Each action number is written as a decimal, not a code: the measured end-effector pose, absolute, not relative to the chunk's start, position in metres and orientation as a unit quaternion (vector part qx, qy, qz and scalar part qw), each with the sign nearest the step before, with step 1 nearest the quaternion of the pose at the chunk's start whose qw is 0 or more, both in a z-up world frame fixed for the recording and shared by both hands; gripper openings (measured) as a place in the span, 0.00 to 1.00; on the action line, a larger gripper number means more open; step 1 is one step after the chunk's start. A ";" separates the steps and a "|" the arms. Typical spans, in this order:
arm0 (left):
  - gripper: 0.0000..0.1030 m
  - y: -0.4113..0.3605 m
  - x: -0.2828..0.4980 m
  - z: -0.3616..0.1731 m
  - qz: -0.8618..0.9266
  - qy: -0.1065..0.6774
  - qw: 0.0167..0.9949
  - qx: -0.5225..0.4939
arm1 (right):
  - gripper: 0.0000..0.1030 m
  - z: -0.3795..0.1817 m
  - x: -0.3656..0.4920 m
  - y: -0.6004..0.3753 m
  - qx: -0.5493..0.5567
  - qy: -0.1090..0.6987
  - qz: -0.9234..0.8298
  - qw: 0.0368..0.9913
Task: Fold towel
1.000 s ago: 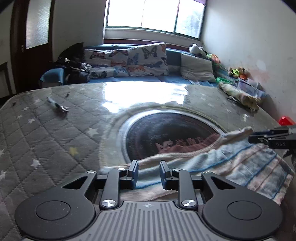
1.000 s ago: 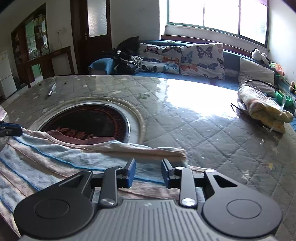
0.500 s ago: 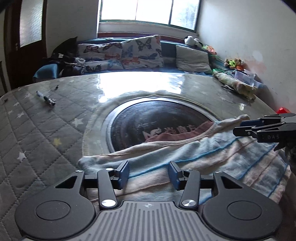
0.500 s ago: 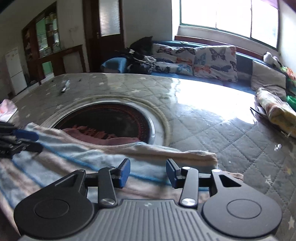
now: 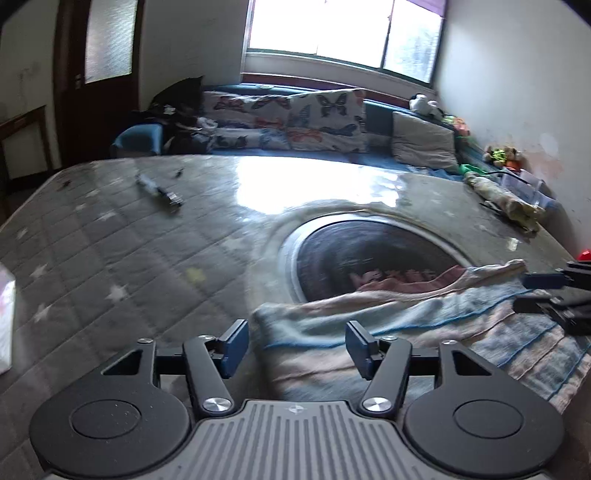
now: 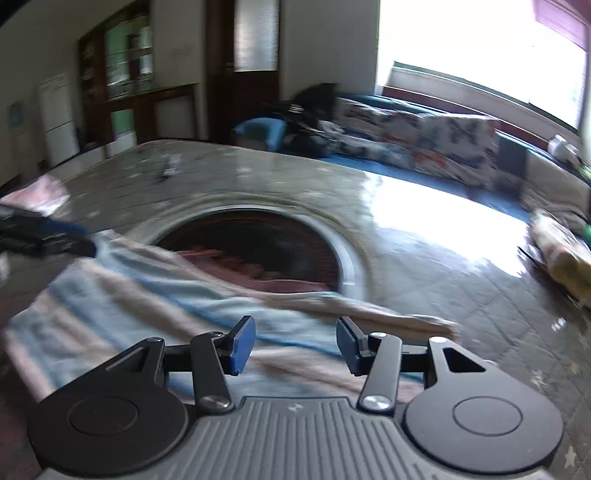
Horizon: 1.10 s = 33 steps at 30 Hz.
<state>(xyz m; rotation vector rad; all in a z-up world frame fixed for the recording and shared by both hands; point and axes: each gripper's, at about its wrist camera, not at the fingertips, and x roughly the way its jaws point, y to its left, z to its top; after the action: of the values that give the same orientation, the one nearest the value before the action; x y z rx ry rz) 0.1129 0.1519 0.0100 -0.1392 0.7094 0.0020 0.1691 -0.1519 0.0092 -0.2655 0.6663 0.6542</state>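
The left gripper [image 5: 295, 343] sits at the 6 o'clock edge of its own view, its two blue-tipped fingers [image 5: 233, 341] spread wide apart and holding nothing. Between and just beyond them lies one end of the towel [image 5: 388, 328], a pale cloth with blue and pink stripes, spread flat on the table [image 5: 110, 258]. The towel runs from the gripper out toward 3 o'clock, where the tip of the right gripper [image 5: 554, 295] enters the view above the cloth.

In the right wrist view, the right gripper [image 6: 293, 345] also has its fingers wide apart and empty, hovering over the towel [image 6: 147, 306], which stretches toward 9 o'clock. This view is blurred. The left gripper [image 6: 44, 236] shows at 9 o'clock, near the towel's far corner.

The table has a grey quilted cover with small stars under a glossy sheet. The towel's far edge overlaps a dark round inset [image 5: 369, 254] in the middle of the table. A small pen-like object [image 5: 159, 192] lies at 10 o'clock. A sofa with butterfly cushions [image 5: 295, 118] stands beyond, at 12 o'clock, under a bright window [image 5: 343, 26].
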 end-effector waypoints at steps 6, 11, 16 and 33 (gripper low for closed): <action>0.78 0.165 0.101 0.007 0.022 0.350 0.933 -0.081 | 0.55 0.016 0.124 -0.110 -0.169 0.302 0.385 0.856; 0.94 0.168 0.096 0.010 0.023 0.343 0.936 -0.080 | 0.56 0.013 0.086 -0.070 -0.200 0.288 0.436 0.829; 1.00 0.172 0.098 0.010 0.023 0.346 0.934 -0.083 | 0.56 0.007 0.055 -0.037 -0.235 0.274 0.477 0.801; 1.00 0.180 0.094 0.003 -0.008 0.363 0.923 -0.127 | 0.21 -0.016 0.005 0.018 -0.311 0.252 0.499 0.769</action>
<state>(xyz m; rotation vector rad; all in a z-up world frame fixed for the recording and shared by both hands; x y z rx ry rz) 0.0940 0.1795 0.0033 -0.2608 0.7444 -0.0165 0.0053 0.0183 -0.0157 -0.6758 0.5478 1.0822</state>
